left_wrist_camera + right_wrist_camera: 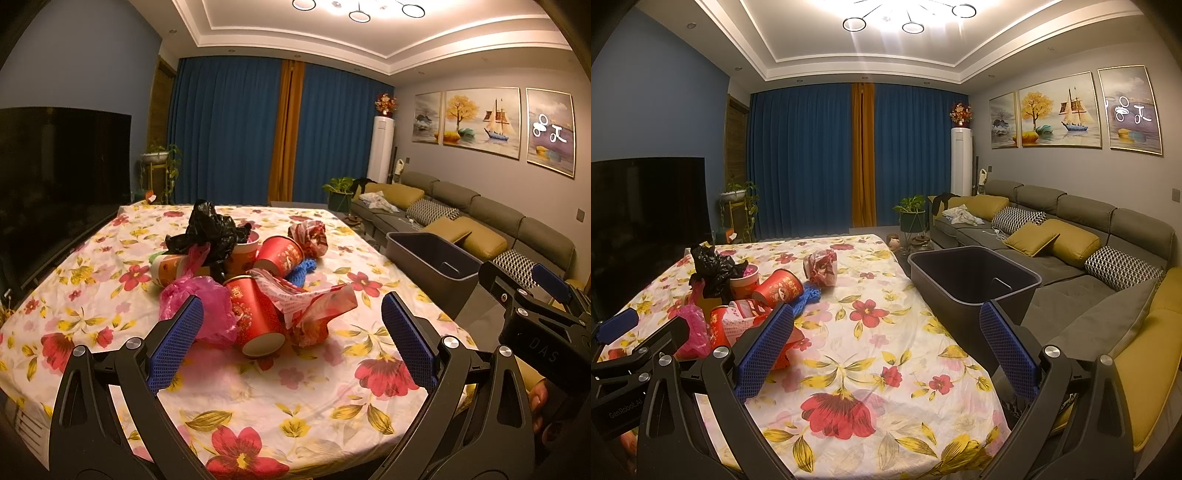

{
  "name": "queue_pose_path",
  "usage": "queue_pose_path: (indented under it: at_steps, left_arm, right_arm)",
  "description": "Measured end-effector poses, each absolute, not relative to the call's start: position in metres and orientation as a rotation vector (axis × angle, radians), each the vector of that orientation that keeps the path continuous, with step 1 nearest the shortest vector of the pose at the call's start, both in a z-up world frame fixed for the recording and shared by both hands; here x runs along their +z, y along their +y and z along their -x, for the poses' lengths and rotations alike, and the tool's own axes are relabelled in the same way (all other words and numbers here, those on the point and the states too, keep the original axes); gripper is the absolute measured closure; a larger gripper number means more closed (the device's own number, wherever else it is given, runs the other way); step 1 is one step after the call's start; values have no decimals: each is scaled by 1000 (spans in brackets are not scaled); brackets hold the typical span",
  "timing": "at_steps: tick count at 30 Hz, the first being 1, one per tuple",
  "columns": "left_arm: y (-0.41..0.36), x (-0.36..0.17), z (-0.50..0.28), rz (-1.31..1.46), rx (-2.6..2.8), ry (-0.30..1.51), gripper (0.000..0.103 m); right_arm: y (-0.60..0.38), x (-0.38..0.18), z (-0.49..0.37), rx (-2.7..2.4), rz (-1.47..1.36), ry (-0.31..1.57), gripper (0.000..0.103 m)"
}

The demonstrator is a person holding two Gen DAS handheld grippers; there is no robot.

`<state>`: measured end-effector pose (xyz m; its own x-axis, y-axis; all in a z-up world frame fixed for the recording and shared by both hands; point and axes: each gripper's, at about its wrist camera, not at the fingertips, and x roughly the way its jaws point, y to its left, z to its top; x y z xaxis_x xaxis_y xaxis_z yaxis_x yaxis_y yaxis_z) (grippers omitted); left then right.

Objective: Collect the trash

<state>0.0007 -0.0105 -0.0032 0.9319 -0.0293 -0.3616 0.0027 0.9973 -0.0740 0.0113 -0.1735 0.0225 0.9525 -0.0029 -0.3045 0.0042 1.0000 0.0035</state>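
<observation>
A heap of trash lies on the floral tablecloth point(258, 391). Nearest me is a tipped red paper cup point(255, 317), flanked by a pink plastic bag point(207, 306) and a red-and-white wrapper point(317, 302). Behind them are a black plastic bag point(210, 229), another red cup point(282, 254), a blue mesh piece point(303, 271) and a crumpled wrapper ball point(308, 236). My left gripper point(293, 343) is open just short of the near cup. My right gripper point(886, 349) is open above bare cloth, right of the heap point(768, 295). A dark grey bin point(945, 295) stands off the table's right edge.
A dark TV point(55, 177) stands along the table's left side. A grey sofa point(1071, 258) with yellow and patterned cushions runs along the right wall behind the bin. A potted plant point(912, 214) and blue curtains are beyond the table's far end.
</observation>
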Motion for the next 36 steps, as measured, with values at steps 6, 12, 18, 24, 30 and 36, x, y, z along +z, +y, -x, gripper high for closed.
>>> queue_pose_path:
  at_steps: [6,12,18,24,30,36]
  left_arm:
    - [-10,-3,-1,74,-16,372,8]
    - [-10,-3,-1,74,-16,372,8]
    - [-10,-3,-1,76,-17,373,8]
    - [-9,-2,-1,77,-17,374,8]
    - [-10,-7,-4,83,-14,377,8]
    - [-3,-19,-6,99,9,380,8]
  right_arm:
    - [-174,22,-11,-3,-5,309,5]
    - [-174,23,-11,-3,-5,309,5]
    - [-175,23,-11,-4,-6,308,5]
    - [-175,24,-12,-8,-6,309,5]
    - [-175,18,-17,-5,-15,313,5]
    - [-169,5,-30,50,-24,312,5]
